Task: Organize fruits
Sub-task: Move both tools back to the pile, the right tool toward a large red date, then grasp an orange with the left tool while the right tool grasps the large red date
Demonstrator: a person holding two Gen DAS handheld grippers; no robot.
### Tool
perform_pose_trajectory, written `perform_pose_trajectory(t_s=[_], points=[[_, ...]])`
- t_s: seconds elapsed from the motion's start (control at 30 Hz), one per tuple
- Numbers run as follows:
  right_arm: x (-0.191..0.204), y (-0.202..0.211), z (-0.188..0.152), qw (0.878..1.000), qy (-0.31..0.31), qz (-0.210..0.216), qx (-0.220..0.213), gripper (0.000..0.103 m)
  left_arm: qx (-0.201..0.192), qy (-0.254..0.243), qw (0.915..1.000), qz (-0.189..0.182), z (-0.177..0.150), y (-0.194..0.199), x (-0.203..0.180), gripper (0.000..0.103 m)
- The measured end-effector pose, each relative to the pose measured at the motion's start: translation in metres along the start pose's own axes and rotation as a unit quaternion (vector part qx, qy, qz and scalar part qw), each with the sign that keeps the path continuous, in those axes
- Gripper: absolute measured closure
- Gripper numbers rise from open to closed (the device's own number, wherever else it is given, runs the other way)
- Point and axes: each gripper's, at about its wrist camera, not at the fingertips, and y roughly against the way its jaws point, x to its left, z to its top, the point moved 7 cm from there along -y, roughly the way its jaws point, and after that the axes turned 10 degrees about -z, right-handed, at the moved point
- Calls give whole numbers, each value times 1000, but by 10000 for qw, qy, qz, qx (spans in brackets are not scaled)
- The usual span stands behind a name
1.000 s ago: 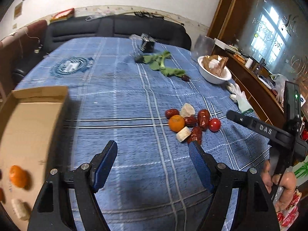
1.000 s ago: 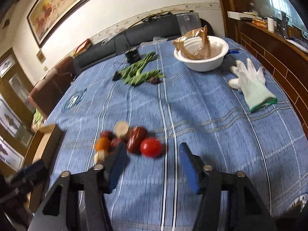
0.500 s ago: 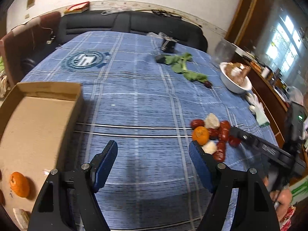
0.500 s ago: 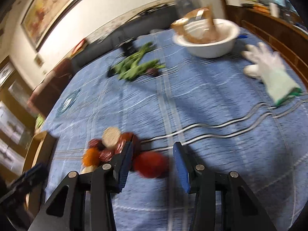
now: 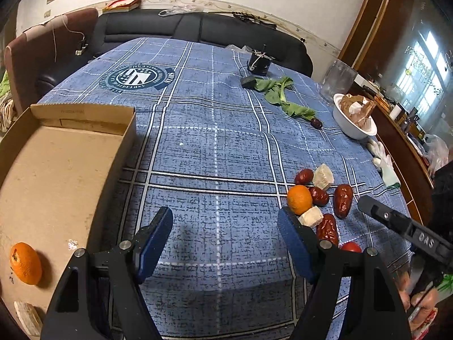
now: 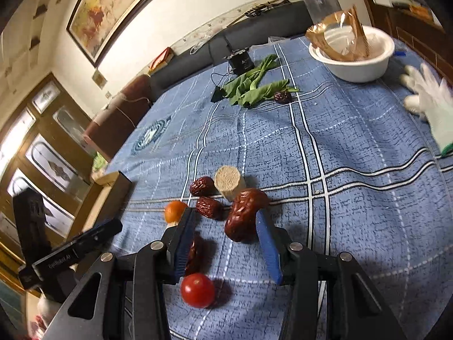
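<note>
Right tongs (image 6: pixel 226 240) half-open, gripping nothing, straddling cherry tomato (image 6: pixel 197 290) — needing closure; left tongs (image 5: pixel 223 240) hovering wide, empty, beside cardboard box (image 5: pixel 65 170).

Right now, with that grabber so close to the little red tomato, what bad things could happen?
The cherry tomato lies back between the right hand-held gripper's arms, behind its open pads, so it could roll away or get squashed if pushed.
The big red date touches the right pad, so the pads might catch it instead.
The fruits lie tightly bunched, so a nudge could scatter the orange and dates.
</note>
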Motion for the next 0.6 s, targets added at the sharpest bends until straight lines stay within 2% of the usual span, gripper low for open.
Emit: perform_pose_trajectory(t_s=[0.13,0.27,0.4,0.5,0.53,0.6], points=[[-2,6,1,9967,275,-735,-229,54,14,20,10000,-82,2,-3,-5,27],[-1,-7,2,9954,288,-910,-36,54,98,-119,9997,-215,3,-12,-19,27],[-3,-26,2,9915,381,-1232,165,54,266,52,9987,-440,8,-28,-25,27],[-9,-31,1,9909,321,-1290,194,61,357,134,9976,-578,13,-39,-29,27],[-14,-28,1,9907,268,-1325,174,70,384,136,9974,-598,14,-43,-31,27],[-24,-24,4,9892,115,-1460,64,70,484,89,9966,-661,15,-53,-38,27]])
